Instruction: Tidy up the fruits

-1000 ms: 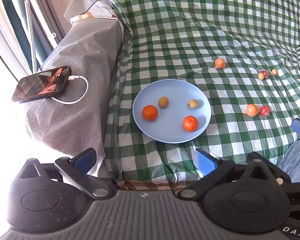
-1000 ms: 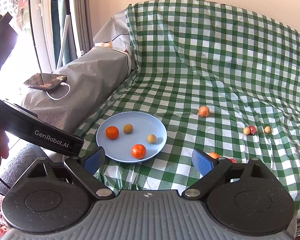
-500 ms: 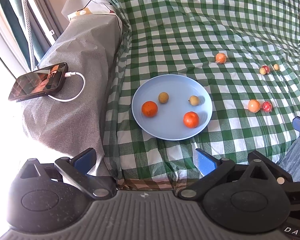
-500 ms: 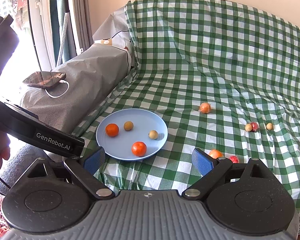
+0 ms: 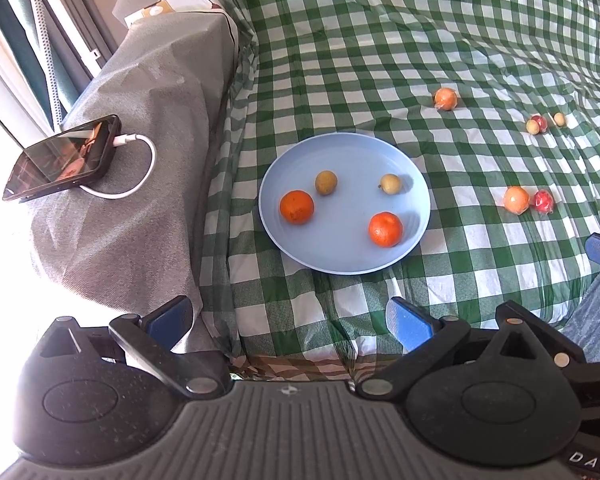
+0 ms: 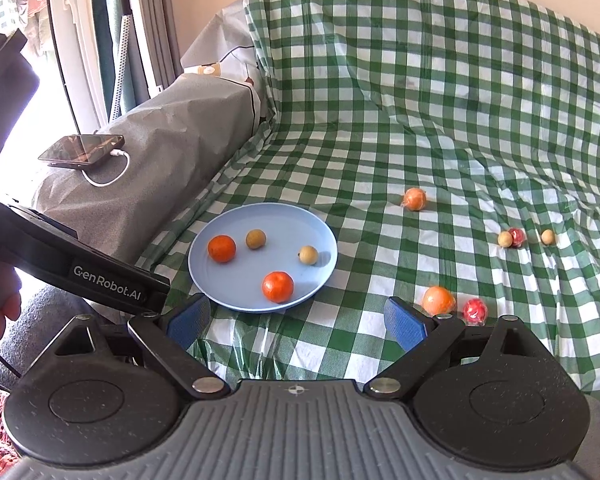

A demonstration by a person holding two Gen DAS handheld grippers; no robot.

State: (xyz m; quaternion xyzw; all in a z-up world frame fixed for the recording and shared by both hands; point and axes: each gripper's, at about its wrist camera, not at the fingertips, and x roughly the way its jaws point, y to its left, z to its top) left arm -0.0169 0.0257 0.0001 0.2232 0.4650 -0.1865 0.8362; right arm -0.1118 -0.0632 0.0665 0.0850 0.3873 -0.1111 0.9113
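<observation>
Phone [image 5: 62, 162]: left of frame, on a grey-covered armrest, cable plugged in; well apart from the fruit.
Plate [image 5: 340, 256]: blue, centre of frame, on the checked cloth [image 5: 340, 60], which drapes a soft seat, not a tabletop.
On plate: two oranges [image 5: 296, 207] [image 5: 385, 229] and two small tan fruits [image 5: 326, 182] [image 5: 391, 183], none touching.
Loose fruit, mid-right: one wrapped orange fruit [image 5: 445, 99] alone, above and right of the plate.
Loose fruit, right: a pale orange fruit [image 5: 516, 199] just beside a red one [image 5: 543, 201]; further up, a tan fruit [image 5: 533, 127] against a red one [image 5: 541, 122], another tan one [image 5: 559, 119] near.
Left gripper [image 5: 288, 320]: fingers spread wide, holding nothing, short of the plate.
Right gripper [image 6: 296, 322]: fingers likewise spread and empty; the pale orange fruit [image 6: 439, 300] lies just past its right finger.
Progress (judged): four fruits plated, six still on the cloth.
Handling (judged): fruits light, round, apt to roll on the soft cloth; film wrap on some looks slippery. The small ones may bruise.
Grip point (judged): across the widest middle, fingers either side, gentle squeeze.
</observation>
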